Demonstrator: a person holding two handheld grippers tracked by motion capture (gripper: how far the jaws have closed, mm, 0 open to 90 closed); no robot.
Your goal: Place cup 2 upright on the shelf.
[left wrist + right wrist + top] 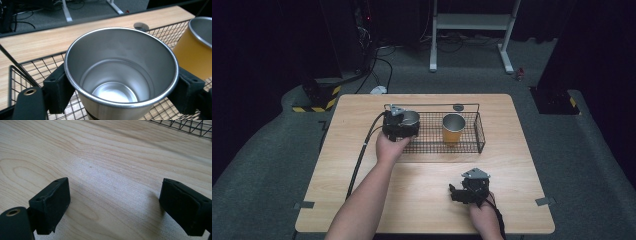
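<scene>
Left tool (401,121) gripped steel cup (121,75) over wire basket (479,131); right tool (468,192) stood open. Next: lower, release beside orange cup (453,129).

Empty steel cup (121,75), upright, at wire basket's (479,131) left end, orange cup (453,129) nearby.

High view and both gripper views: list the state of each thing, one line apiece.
Steel cup: upright, empty, gripped over the basket.
Yellow cup: upright in the basket, mouth up.
Wire basket: resting on the table.
Left claw: shut on the steel cup.
Right claw: open, nothing between the jaws, low over the table.
</scene>
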